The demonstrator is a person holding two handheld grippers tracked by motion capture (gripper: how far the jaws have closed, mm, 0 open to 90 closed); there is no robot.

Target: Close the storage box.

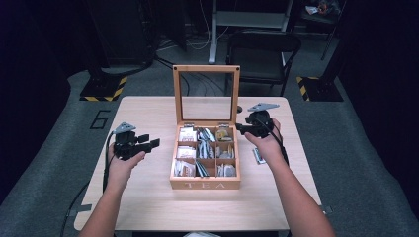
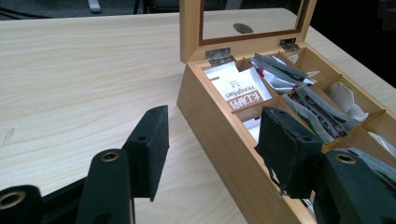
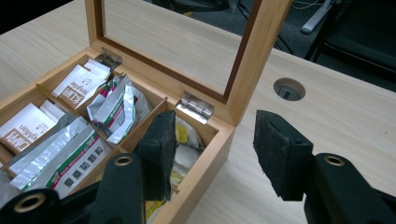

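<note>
Tea box [image 1: 205, 183] mid-desk [image 1: 148, 202], lid [image 1: 206, 94] upright at far edge. Right gripper [image 1: 240, 128] beside box's right rear corner, nearer lid hinge; fingers apart, empty. Left gripper [image 1: 152, 142] off box's left side, fingers apart, empty. Loose packet [image 1: 258, 155] right of box.

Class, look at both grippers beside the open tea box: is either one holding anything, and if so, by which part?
Nothing is held. The left gripper and right gripper both stand open, empty, beside the tea box.
</note>
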